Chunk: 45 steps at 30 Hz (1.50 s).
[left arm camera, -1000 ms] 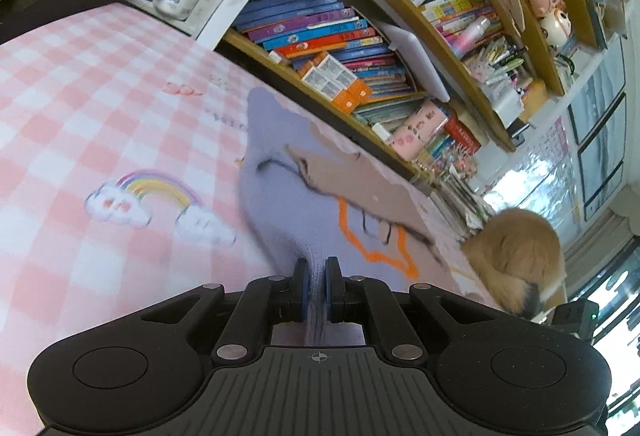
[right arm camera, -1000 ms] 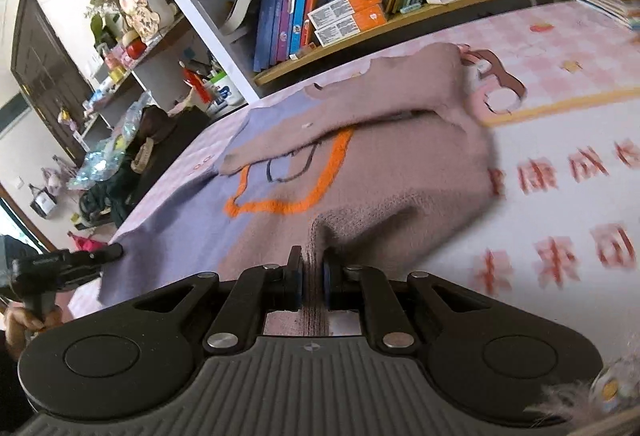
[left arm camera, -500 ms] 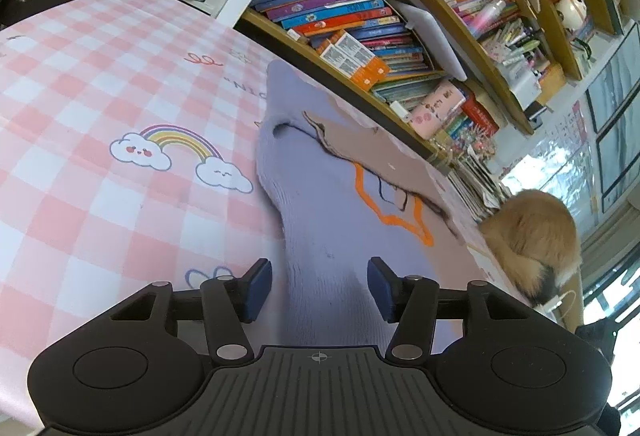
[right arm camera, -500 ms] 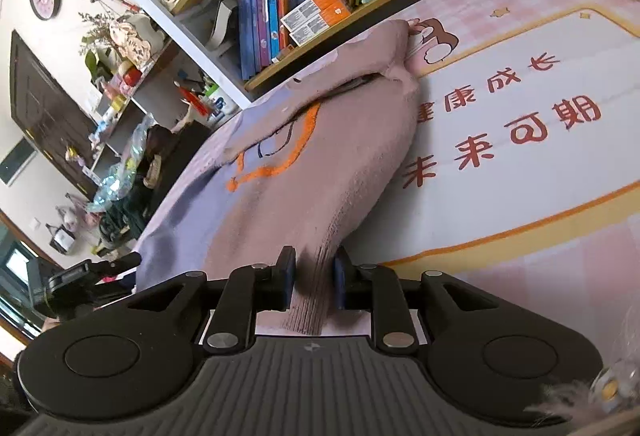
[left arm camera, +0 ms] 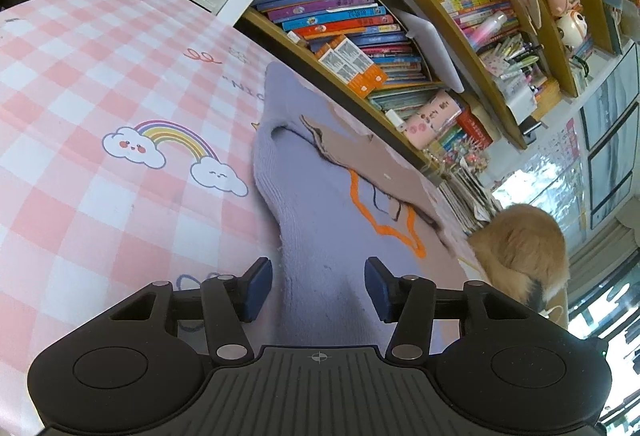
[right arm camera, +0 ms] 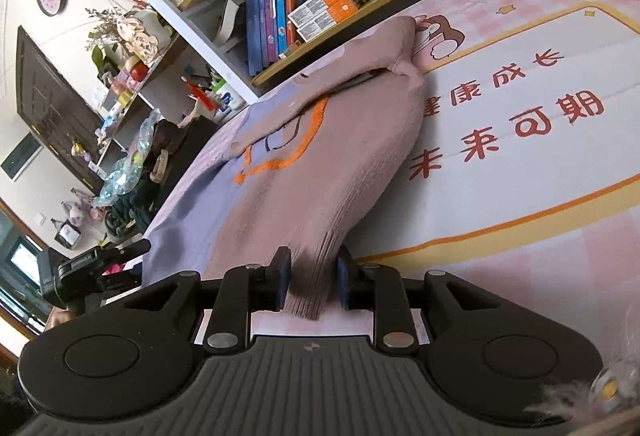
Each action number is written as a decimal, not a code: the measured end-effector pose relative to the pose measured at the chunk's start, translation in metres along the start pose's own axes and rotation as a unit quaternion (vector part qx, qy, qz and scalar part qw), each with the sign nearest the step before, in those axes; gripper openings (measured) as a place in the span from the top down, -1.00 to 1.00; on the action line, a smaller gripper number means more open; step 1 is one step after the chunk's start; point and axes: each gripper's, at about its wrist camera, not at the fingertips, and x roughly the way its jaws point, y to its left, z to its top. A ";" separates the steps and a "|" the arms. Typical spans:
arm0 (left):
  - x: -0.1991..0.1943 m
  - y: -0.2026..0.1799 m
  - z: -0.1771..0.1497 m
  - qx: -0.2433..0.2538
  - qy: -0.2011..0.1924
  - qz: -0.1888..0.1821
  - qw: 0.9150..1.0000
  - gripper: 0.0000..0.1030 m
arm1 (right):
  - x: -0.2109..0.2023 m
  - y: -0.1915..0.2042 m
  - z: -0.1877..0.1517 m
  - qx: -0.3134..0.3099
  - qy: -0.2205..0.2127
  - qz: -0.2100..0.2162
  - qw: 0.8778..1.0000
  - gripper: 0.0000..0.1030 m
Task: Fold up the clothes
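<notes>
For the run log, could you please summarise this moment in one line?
left tongs: open over sweater | right tongs: open, hem between | sweater flat

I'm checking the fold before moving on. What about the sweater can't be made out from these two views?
- Left wrist view: the sweater hem runs under the left gripper body, so its near edge is hidden.
- Right wrist view: the hem between the right gripper pads is cut off by its body.
- Both: the underside is hidden.

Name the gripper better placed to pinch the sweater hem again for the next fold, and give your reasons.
Right. The right gripper is open only narrowly, its pads flanking the sweater hem. The left gripper gapes wide over flat fabric.
</notes>
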 end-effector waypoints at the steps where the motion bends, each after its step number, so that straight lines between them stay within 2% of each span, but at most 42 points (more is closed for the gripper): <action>1: 0.000 0.000 0.000 0.000 0.000 -0.001 1.000 0.04 | -0.001 0.000 -0.001 0.001 -0.001 0.001 1.000 0.57; 15: 0.000 -0.003 -0.002 0.009 0.001 0.005 1.000 0.06 | 0.000 -0.002 -0.001 0.001 -0.003 0.005 1.000 0.59; 17: -0.001 -0.002 -0.002 0.006 0.002 0.007 1.000 0.60 | 0.000 -0.001 -0.001 -0.003 -0.002 0.001 1.000 0.62; 18: -0.005 -0.001 -0.004 0.003 0.001 -0.004 1.000 0.89 | 0.000 0.000 -0.001 -0.005 -0.001 0.000 1.000 0.67; 20: -0.012 -0.001 -0.006 -0.004 -0.003 -0.026 1.000 0.91 | 0.000 -0.002 -0.002 0.001 0.000 0.007 1.000 0.79; 24: -0.027 0.001 -0.012 -0.018 -0.009 -0.071 0.997 0.92 | -0.012 -0.010 0.001 0.042 -0.019 0.068 0.997 0.81; 27: -0.038 0.002 -0.016 -0.028 -0.014 -0.105 0.994 0.91 | -0.024 -0.008 0.004 0.050 -0.031 0.108 0.992 0.82; 33: -0.052 -0.005 -0.018 -0.055 -0.055 -0.194 0.978 0.91 | -0.043 0.007 0.016 0.050 -0.064 0.159 0.984 0.82; 36: -0.053 -0.002 -0.009 -0.086 -0.088 -0.219 0.968 0.91 | -0.049 0.008 0.028 0.071 -0.104 0.185 0.975 0.82; 39: -0.047 0.001 -0.001 -0.113 -0.110 -0.239 0.958 0.90 | -0.046 0.005 0.041 0.109 -0.144 0.191 0.965 0.83; 42: -0.040 0.000 0.001 -0.120 -0.109 -0.248 0.955 0.90 | -0.037 0.006 0.049 0.121 -0.157 0.188 0.962 0.85; 45: -0.034 0.000 0.004 -0.124 -0.108 -0.251 0.954 0.90 | -0.027 0.011 0.054 0.116 -0.150 0.183 0.965 0.86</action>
